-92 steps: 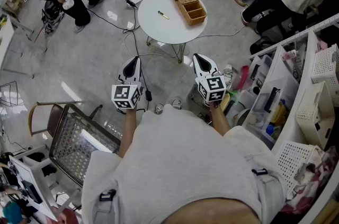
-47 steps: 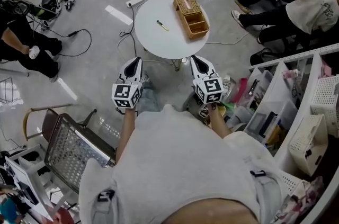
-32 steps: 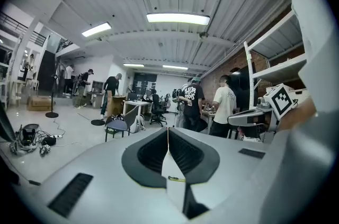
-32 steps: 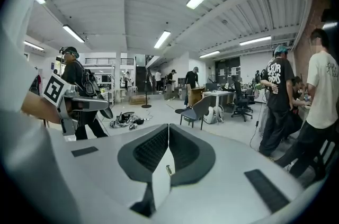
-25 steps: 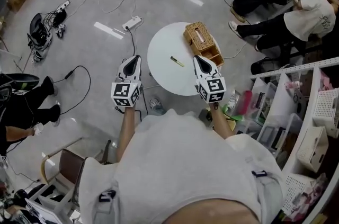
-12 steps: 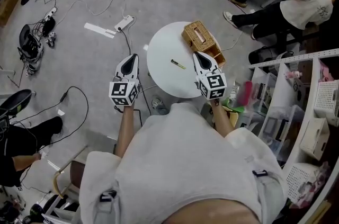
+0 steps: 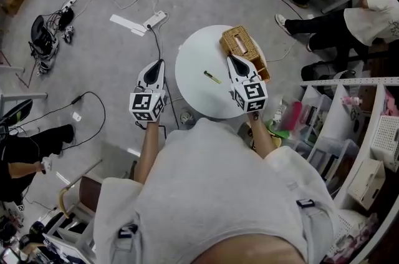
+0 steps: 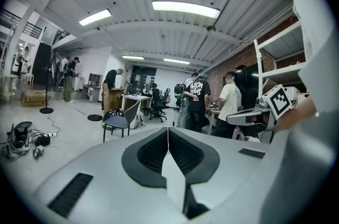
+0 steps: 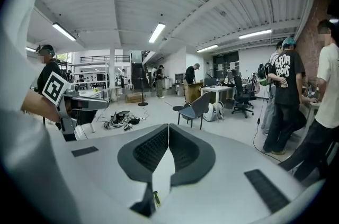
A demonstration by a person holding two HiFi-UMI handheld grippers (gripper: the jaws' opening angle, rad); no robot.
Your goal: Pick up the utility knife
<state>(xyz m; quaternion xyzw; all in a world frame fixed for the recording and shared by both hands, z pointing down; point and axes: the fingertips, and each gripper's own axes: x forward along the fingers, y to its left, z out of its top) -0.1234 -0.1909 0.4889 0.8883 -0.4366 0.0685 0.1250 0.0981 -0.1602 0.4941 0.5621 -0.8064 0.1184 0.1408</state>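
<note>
1. Head view: the person has walked up to the round white table point(image 7: 194, 89). A few seconds ago it stood far ahead of them, and now its near edge is just in front of their body.
   - The utility knife point(image 7: 212, 77) lies flat near the middle of the table, untouched. The wicker basket point(image 7: 237, 42) sits at the far right rim.
   - The knife shows between the two tools and closer to the right gripper point(image 7: 229, 58), which now reaches over the table's right part.
   - The left gripper point(image 7: 161, 62) hangs over the floor just left of the table.
   - I judge the walk-up nearly done and the reach for the knife not yet begun.

2. Left gripper view: the left gripper point(image 8: 168, 135) has its jaws pressed together with nothing between them.
   - It looks out level across the room, past a blue chair point(image 8: 116, 122) towards people standing far off.
   - Neither the table nor the knife shows here, so this tool seems out of the pick-up.

3. Right gripper view: the right gripper point(image 9: 168, 134) is likewise closed and empty, also aimed across the room.
   - A thin yellowish sliver point(image 9: 155, 198) shows through the gap beneath the jaws. It is probably the knife, low and near.
   - By my reading, this gripper must tip down and spread its jaws before it can take the knife.
</note>
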